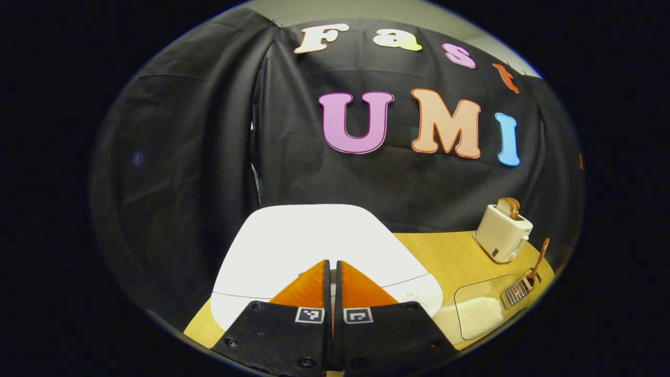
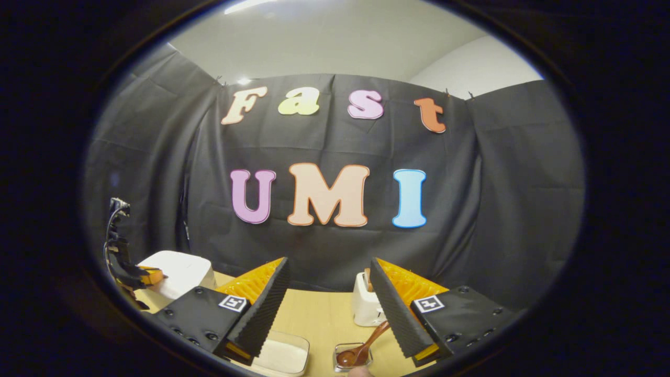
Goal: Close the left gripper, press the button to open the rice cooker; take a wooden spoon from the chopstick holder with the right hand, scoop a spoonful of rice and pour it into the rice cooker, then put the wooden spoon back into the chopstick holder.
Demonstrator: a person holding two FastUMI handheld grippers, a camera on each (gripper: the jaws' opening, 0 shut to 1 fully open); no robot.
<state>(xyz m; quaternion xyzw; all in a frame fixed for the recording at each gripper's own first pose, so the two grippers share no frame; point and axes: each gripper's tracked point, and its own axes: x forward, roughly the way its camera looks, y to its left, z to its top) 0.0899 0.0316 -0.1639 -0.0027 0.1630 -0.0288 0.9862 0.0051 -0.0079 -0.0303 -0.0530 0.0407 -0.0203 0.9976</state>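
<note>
The big white rice cooker (image 1: pixel 314 246) sits with its lid down at the left end of the wooden table (image 1: pixel 445 256), and the left gripper (image 1: pixel 332 272) is pinched tight with nothing in it, its tips right over the lid's front edge. A little toaster (image 1: pixel 502 233) stands far off at the other end, with a clear tray of rice (image 1: pixel 479 311) near it. The right gripper (image 2: pixel 328 293) is spread wide above the table, and the wooden spoon (image 2: pixel 361 348) stands in the small chopstick holder (image 2: pixel 353 358) just below it
</note>
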